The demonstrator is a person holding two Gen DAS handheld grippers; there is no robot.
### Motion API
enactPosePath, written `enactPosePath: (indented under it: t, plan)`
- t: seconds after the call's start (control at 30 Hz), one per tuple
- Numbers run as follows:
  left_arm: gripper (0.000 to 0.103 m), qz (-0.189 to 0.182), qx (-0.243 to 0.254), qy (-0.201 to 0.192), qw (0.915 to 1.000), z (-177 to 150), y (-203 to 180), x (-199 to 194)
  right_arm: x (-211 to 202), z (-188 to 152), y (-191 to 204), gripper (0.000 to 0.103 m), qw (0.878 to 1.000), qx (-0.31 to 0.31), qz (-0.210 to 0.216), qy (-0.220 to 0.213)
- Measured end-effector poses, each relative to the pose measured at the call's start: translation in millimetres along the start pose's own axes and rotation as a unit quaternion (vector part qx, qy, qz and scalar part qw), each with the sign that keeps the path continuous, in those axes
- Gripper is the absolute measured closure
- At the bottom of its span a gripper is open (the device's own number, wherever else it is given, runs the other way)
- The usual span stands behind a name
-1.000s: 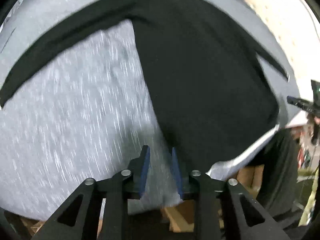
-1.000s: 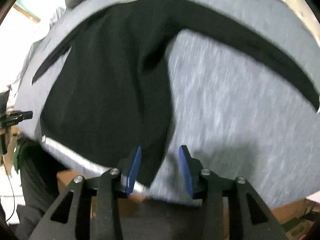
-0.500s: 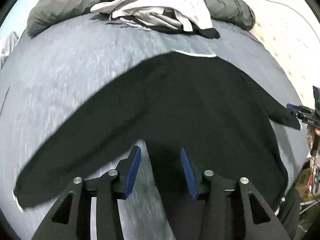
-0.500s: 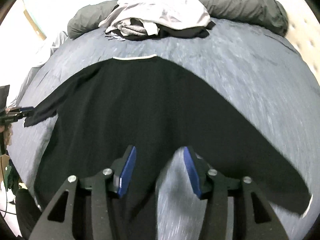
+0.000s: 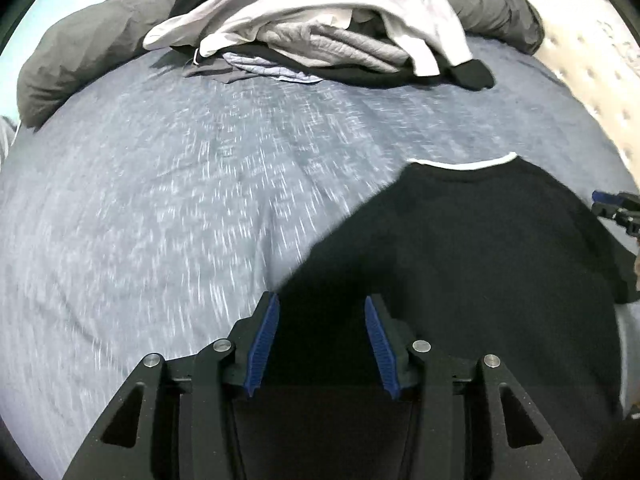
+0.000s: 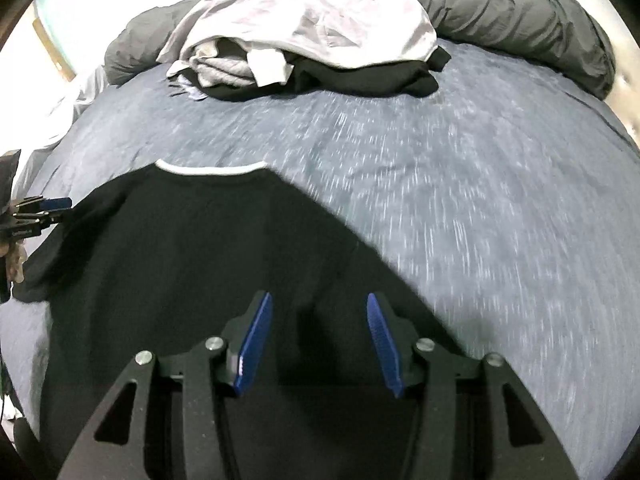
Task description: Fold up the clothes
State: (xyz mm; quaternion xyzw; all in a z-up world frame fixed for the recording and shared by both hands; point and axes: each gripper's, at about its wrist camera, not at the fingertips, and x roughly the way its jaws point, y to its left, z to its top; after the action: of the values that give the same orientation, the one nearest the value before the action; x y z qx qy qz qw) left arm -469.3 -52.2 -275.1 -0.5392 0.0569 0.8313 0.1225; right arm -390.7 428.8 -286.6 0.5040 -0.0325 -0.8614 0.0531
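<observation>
A black sweater [image 5: 472,264] with a thin white collar trim [image 5: 464,165] lies spread flat on a blue-grey bed [image 5: 160,200], collar pointing toward the far end. The left gripper [image 5: 319,312] hovers over the sweater's left side with its blue fingers [image 5: 262,344] spread apart and nothing between them. The right gripper [image 6: 319,310] hovers over the sweater's right side, its fingers [image 6: 384,344] likewise parted and empty. At the far end of the bed sits a loose pile of unfolded clothes [image 6: 304,32] against a dark grey duvet roll [image 6: 520,20]. The risk from here is a poor pinch: black cloth on black shows few edges, so a sleeve or hem may be missed, or two layers may be caught together and drag the whole body out of shape. Uneven lifting by the two sides would likely skew the fold and wrinkle the cloth. The bedcover may also be pinched along with the sweater.
</observation>
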Motion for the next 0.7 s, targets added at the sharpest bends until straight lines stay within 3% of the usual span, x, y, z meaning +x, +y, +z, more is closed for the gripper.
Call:
enactPosePath:
  t: [0.23, 0.37, 0.57, 0.6, 0.7]
  plan:
    - [0.051, -0.016, 0.014, 0.014, 0.9997, 21.2, -0.9, 40.4, 46.1, 40.3, -3.8, 0.052, 1.0, -0.021, 0.004, 0.008]
    - [0.052, -0.022, 0.027, 0.016, 0.9993, 21.9, -3.4, 43.0, 69.1, 54.6, 6.8, 0.052, 0.999, -0.046, 0.011, 0.016]
    - [0.081, -0.03, 0.046, 0.019, 0.9983, 23.1, -7.0, 46.8, 92.6, 61.5, 15.5, 0.053, 0.997, -0.076, 0.011, 0.031]
    - [0.089, -0.031, 0.049, 0.02, 0.9981, 23.2, -7.6, 47.5, 93.5, 62.5, 14.6, 0.058, 0.997, -0.075, 0.016, 0.031]
    - [0.091, -0.035, 0.058, 0.021, 0.9975, 23.8, -9.4, 49.4, 89.8, 62.0, 21.7, 0.089, 0.995, -0.094, 0.014, 0.027]
